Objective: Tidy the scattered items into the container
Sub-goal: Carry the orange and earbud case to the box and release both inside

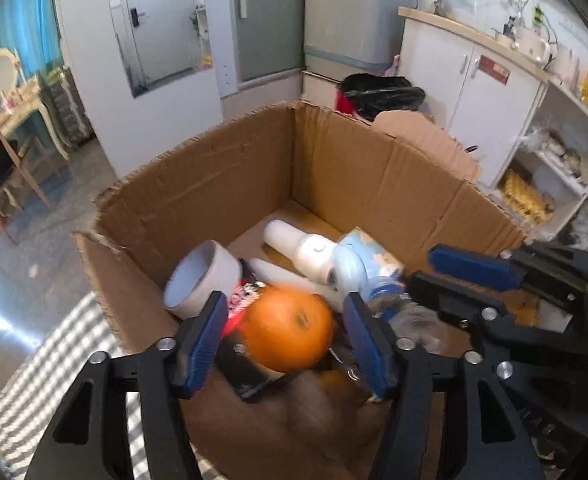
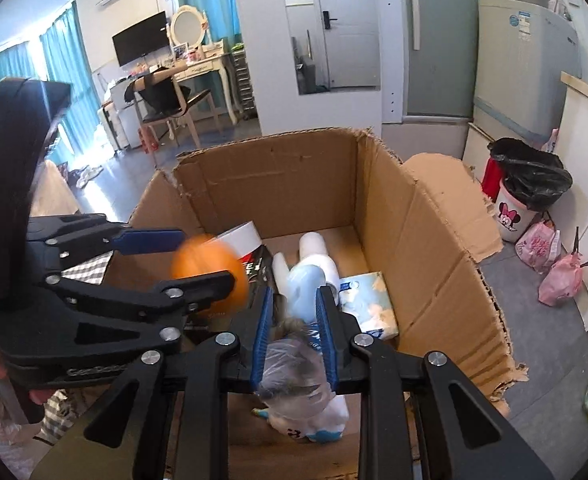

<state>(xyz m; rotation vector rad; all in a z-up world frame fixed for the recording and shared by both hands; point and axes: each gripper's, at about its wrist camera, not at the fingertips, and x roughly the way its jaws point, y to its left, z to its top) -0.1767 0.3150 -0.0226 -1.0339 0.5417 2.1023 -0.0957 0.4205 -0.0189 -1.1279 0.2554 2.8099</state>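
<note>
Blurred orange (image 1: 288, 328) above the cluttered, open cardboard box (image 1: 214, 184).

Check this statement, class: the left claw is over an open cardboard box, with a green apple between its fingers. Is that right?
Not quite. The left wrist view shows that the fruit between the fingers of the left claw is an orange, not a green apple. The rest holds: the claw is over an open cardboard box.

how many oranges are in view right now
1. The orange is motion-blurred over the near-left part of the cardboard box, between the open left gripper fingers, not pinched. Others could be hidden under the clutter.
</note>
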